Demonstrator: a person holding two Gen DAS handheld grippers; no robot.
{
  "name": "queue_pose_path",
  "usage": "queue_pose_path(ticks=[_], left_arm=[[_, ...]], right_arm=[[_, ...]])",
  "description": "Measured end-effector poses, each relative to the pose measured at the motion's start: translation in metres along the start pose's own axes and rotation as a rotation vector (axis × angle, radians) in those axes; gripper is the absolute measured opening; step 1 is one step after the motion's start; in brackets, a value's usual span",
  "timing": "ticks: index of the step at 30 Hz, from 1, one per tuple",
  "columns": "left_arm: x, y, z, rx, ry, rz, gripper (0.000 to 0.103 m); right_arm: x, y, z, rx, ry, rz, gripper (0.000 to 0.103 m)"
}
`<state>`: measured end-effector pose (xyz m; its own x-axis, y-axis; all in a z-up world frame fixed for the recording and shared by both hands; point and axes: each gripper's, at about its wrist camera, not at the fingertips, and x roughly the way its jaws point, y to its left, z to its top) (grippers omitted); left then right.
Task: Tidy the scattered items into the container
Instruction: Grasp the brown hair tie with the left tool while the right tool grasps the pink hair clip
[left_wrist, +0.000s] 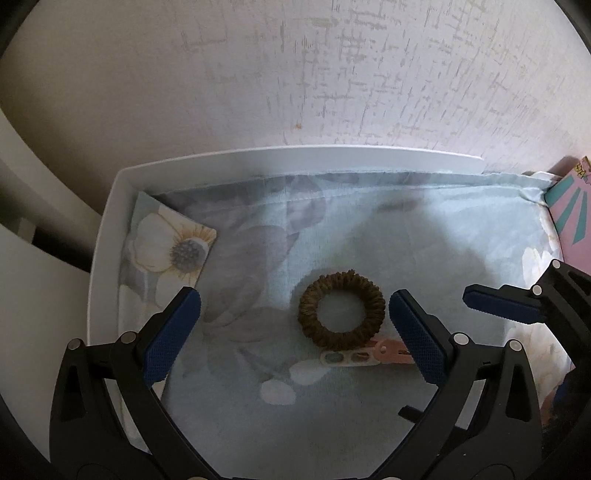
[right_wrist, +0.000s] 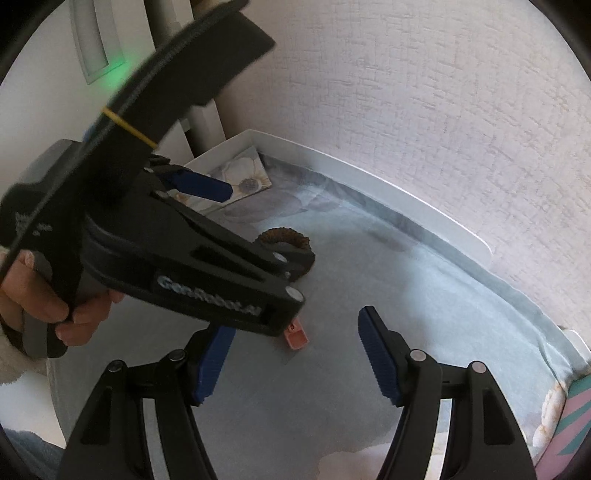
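Note:
A brown scrunchie (left_wrist: 341, 310) lies on the floral cloth inside the white container (left_wrist: 295, 155). Just in front of it lie a beige hair clip (left_wrist: 349, 357) and a pink clip (left_wrist: 393, 349). My left gripper (left_wrist: 295, 332) is open and hangs low over the cloth, with the scrunchie between its fingers, nearer the right one and apart from the pads. In the right wrist view the right gripper (right_wrist: 297, 362) is open and empty, with the pink clip (right_wrist: 295, 336) just ahead of it. The left gripper's body (right_wrist: 184, 258) hides most of the scrunchie (right_wrist: 288, 236).
A pink box with teal stripes (left_wrist: 569, 218) stands at the container's right end. A textured wall rises right behind the container's rim (right_wrist: 369, 173). A hand (right_wrist: 55, 302) holds the left gripper's handle. One right gripper finger (left_wrist: 495, 306) reaches in beside the left gripper.

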<state>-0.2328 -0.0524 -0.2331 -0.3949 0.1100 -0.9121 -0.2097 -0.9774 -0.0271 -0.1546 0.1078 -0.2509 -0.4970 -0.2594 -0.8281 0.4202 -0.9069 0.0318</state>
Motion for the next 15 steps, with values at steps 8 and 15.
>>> queue_pose_path(ticks=[8,15], left_arm=[[-0.003,-0.001,-0.011,-0.003,-0.012,-0.005,0.1],[-0.007,-0.008,-0.023,0.021,-0.026,-0.002,0.085]], right_arm=[[0.009,0.01,0.005,-0.042,-0.023,-0.019,0.058],[0.023,0.026,-0.001,-0.111,0.013,-0.051,0.025]])
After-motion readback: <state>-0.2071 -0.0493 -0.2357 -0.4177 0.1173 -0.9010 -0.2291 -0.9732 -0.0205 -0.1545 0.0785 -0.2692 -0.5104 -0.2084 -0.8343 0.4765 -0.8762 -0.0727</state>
